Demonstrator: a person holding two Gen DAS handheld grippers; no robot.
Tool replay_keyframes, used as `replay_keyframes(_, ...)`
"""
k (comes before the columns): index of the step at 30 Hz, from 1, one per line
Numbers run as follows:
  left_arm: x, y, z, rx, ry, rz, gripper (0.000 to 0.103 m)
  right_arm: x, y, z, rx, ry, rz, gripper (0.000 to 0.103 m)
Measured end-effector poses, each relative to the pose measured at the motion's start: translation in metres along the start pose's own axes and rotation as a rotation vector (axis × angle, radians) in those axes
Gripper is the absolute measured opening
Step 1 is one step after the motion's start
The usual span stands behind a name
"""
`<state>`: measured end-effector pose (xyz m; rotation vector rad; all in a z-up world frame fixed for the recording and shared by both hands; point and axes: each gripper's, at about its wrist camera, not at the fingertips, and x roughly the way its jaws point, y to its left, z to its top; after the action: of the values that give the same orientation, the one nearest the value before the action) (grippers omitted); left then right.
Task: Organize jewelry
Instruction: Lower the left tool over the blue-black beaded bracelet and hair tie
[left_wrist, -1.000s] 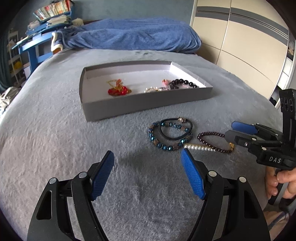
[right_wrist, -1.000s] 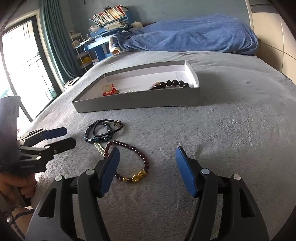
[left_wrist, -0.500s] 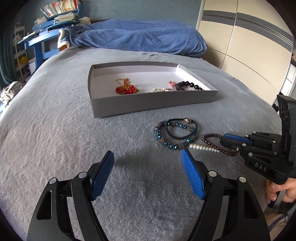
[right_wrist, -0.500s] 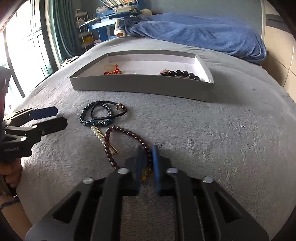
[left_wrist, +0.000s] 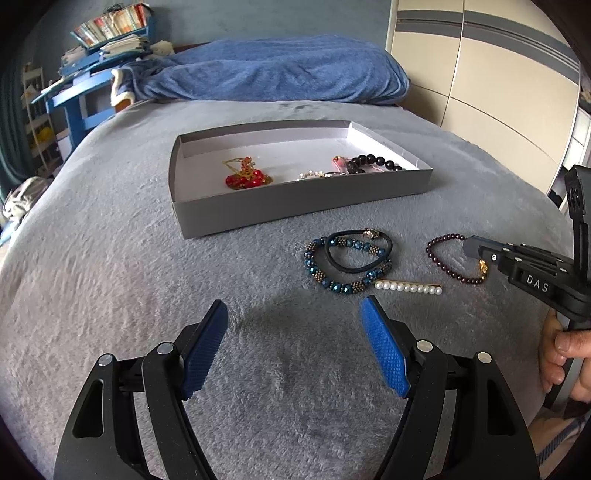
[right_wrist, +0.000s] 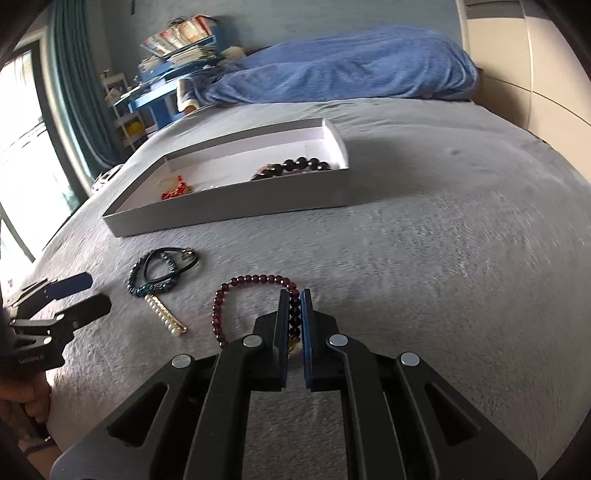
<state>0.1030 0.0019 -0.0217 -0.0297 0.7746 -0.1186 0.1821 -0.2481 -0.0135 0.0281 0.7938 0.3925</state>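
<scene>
Now garnet bracelet (right_wrist: 236, 291) pinched between right fingers (right_wrist: 283, 317) (bedspread).

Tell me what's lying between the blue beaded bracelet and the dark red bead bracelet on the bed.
The pearl hair clip lies between the blue beaded bracelet and the dark red bracelet, shown in both wrist views.

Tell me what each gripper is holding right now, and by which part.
The right gripper is shut on the dark red bead bracelet, pinching its strand next to the gold charm. The left gripper is open and holds nothing.
</scene>
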Motion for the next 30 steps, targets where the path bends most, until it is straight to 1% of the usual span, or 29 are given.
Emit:
replay_keyframes(3, 0.001, -0.001, 0.003, 0.010, 0.004, -0.006, 0.075, 0.003, -0.004, 0.001, 0.020, 0.015, -0.010, 0.006)
replay_keyframes(9, 0.008, -0.011, 0.022, 0.052, 0.007, -0.026, 0.075, 0.011, -0.003, 0.000, 0.022, 0.058, -0.012, 0.006)
replay_keyframes(13, 0.021, -0.025, 0.038, 0.108, 0.019, -0.033, 0.075, 0.014, -0.006, 0.001, 0.025, 0.069, -0.007, 0.006)
replay_keyframes(16, 0.034, -0.036, 0.046, 0.159, 0.045, -0.041, 0.075, 0.015, -0.006, 0.000, 0.028, 0.077, 0.000, 0.006)
replay_keyframes(19, 0.044, -0.047, 0.049, 0.212, 0.068, -0.035, 0.075, 0.015, -0.006, 0.000, 0.030, 0.079, 0.003, 0.007)
replay_keyframes(22, 0.049, -0.056, 0.050, 0.262, 0.072, -0.025, 0.075, 0.016, -0.006, 0.000, 0.033, 0.082, 0.006, 0.007)
replay_keyframes(25, 0.052, -0.064, 0.050, 0.301, 0.077, -0.022, 0.067, 0.015, -0.006, 0.000, 0.034, 0.082, 0.006, 0.007)
replay_keyframes(27, 0.054, -0.068, 0.049, 0.326, 0.079, -0.019, 0.059, 0.016, -0.006, 0.000, 0.035, 0.082, 0.008, 0.007)
replay_keyframes(28, 0.056, -0.071, 0.048, 0.340, 0.083, -0.022, 0.052, 0.016, -0.007, 0.000, 0.039, 0.084, 0.013, 0.007)
replay_keyframes(29, 0.057, -0.073, 0.048, 0.350, 0.086, -0.024, 0.047, 0.016, -0.007, 0.000, 0.042, 0.085, 0.016, 0.007)
replay_keyframes(30, 0.057, -0.075, 0.047, 0.361, 0.087, -0.023, 0.044, 0.016, -0.008, 0.000, 0.046, 0.086, 0.020, 0.007)
